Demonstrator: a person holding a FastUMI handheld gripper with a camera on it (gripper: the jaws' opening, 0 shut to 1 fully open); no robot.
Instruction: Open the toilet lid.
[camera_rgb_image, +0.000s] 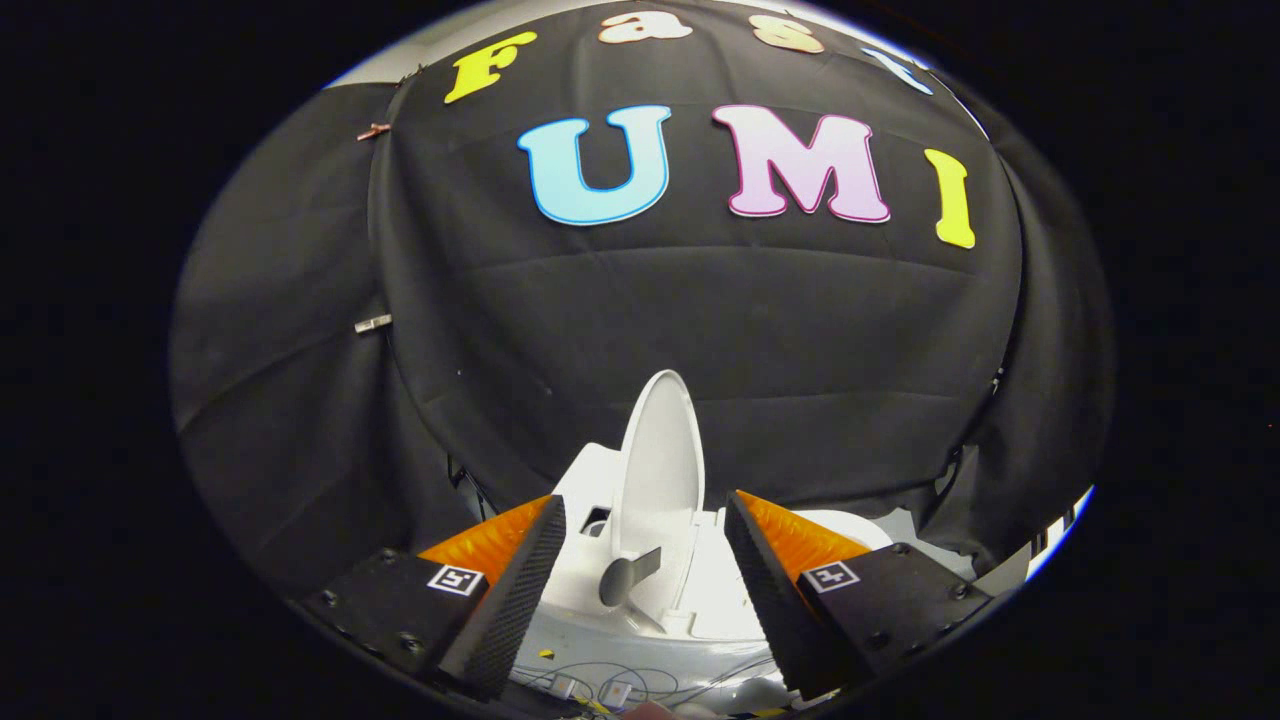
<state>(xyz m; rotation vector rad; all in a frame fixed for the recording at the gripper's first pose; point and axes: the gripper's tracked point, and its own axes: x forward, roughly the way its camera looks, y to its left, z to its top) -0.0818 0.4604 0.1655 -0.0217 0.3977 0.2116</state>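
Observation:
A small white toilet (700, 600) stands just ahead of my fingers, against the black cloth wall. Its white lid (660, 465) is raised almost upright, tilted a little back, with its inner face turned toward the right. A grey tab (628, 575) juts from the lid's lower edge. My gripper (645, 515) is open, one finger on each side of the lid, and neither finger touches it. The seat and bowl rim (840, 525) lie to the right behind the right finger.
The black cloth wall (700, 320) hangs close behind the toilet. Thin wires and small connectors (600, 688) lie on the white surface below the fingers. Two metal clips (373, 323) pin the cloth at the left.

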